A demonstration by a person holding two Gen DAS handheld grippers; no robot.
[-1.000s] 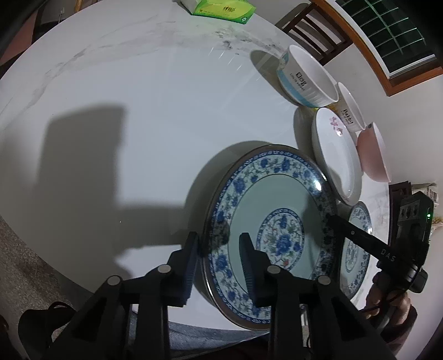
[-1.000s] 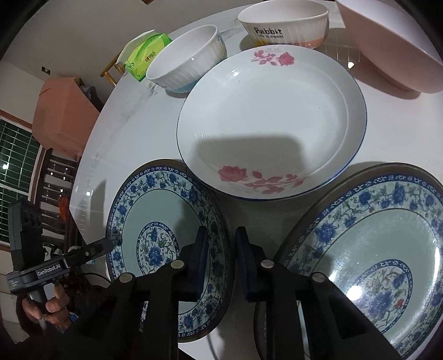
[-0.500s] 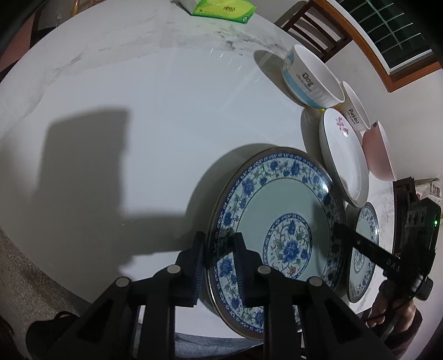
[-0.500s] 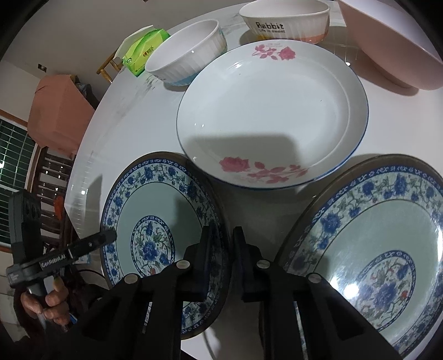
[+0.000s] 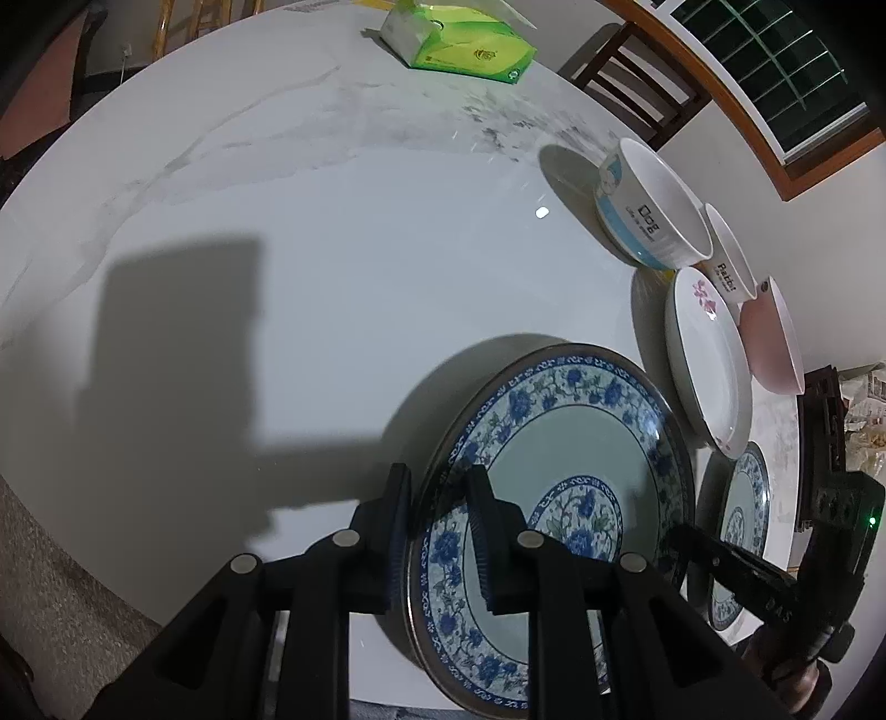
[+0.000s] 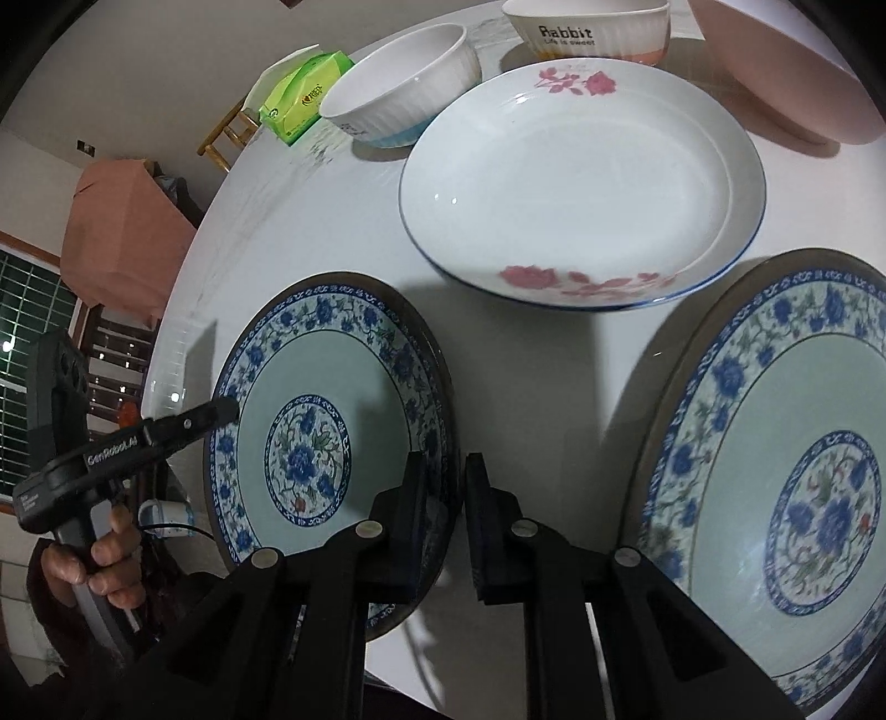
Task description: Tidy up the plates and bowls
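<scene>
A blue-and-white flowered plate [image 5: 559, 459] [image 6: 310, 387] lies near the front edge of the round white table [image 5: 310, 232]. My left gripper [image 5: 440, 493] is shut on its left rim, one pad under the edge and one on the patterned border. At the opposite rim my right gripper [image 6: 446, 487] is shut on the same plate. Each gripper shows in the other's view, the left gripper [image 6: 221, 410] and the right gripper [image 5: 686, 540]. A second matching plate [image 6: 803, 487] [image 5: 745, 526] lies to the right.
Behind the plates sit a white plate with pink roses [image 6: 581, 183], a ribbed white bowl with a blue band [image 6: 398, 94], a "Rabbit" bowl [image 6: 587, 33] and a pink bowl [image 6: 786, 72]. A green tissue pack [image 5: 459, 44] lies far back, with a wooden chair [image 5: 637, 83] beyond.
Both pairs of jaws have narrowed onto the plate's rim. The left gripper has shifted sideways, so the plate sits further right in its view.
</scene>
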